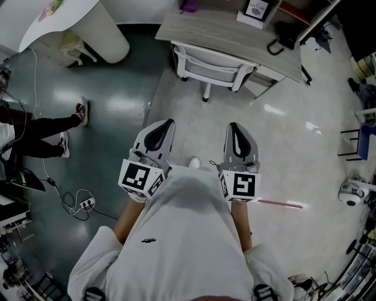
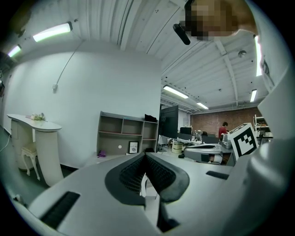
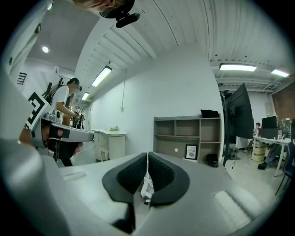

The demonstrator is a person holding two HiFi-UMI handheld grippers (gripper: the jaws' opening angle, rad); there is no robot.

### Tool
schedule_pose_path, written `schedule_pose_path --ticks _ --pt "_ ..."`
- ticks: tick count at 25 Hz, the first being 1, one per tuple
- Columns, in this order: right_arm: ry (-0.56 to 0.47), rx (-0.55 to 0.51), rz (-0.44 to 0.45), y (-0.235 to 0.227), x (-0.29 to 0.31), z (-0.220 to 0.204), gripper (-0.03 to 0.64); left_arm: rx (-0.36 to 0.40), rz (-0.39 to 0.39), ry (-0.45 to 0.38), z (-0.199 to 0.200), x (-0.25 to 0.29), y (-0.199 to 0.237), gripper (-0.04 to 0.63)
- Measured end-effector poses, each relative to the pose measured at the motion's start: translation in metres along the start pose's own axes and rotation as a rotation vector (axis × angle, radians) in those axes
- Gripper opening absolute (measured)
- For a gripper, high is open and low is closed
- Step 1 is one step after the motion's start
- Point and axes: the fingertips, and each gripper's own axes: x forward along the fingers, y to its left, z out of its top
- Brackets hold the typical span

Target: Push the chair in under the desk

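Observation:
A white-and-grey office chair stands on its wheels at the front edge of the light wooden desk, its backrest toward me. Both grippers are held side by side at waist height, well short of the chair and pointing at it. My left gripper is shut with nothing in it, and my right gripper is shut and empty too. In the left gripper view the pads meet, with a white sliver of the chair below them. The right gripper view shows the same closed pads over the chair.
A shelf unit and a framed picture sit on the desk, with a black bag at its right end. A seated person's legs and a white curved counter are at left. Cables lie on the floor.

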Motion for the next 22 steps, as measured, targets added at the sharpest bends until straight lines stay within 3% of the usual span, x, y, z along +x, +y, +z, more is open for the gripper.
schedule_pose_path --ticks 22 --pt "-0.008 -0.030 0.038 0.015 -0.005 0.001 0.020 0.026 -0.016 -0.003 0.005 -0.002 -0.012 0.006"
